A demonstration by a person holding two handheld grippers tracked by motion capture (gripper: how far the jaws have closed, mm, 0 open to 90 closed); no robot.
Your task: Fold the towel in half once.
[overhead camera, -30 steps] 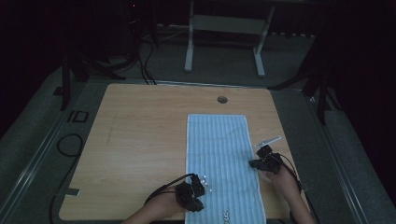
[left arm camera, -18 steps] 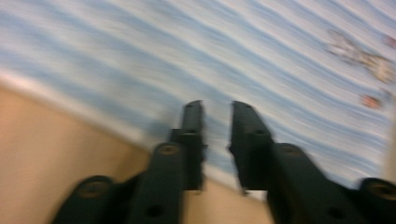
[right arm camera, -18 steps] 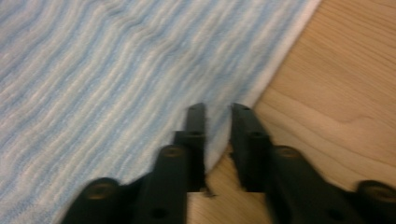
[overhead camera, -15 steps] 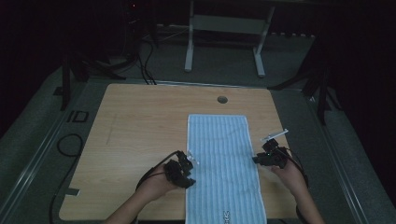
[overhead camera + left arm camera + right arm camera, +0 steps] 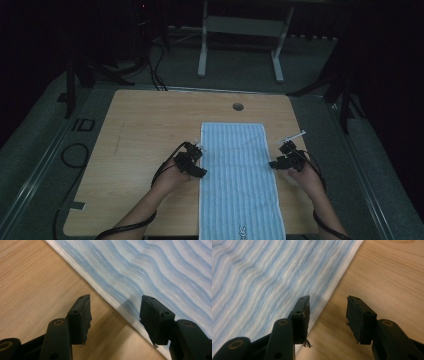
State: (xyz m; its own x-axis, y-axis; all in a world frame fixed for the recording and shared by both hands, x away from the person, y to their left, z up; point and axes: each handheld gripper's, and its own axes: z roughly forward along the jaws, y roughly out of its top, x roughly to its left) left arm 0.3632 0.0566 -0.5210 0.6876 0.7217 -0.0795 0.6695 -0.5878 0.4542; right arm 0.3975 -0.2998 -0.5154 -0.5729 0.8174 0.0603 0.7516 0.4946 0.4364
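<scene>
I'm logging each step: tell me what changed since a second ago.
Both tongs have just been opening, with nothing between their jaws. The left tongs moved from the towel out and up to its left edge; the right tongs shifted slightly farther up the right edge. The towel stayed flat on the table.

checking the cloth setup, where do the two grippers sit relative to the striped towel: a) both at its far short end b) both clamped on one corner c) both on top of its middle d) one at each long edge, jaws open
d: the left gripper and right gripper flank the towel at its long edges, jaws apart with nothing pinched.
</scene>
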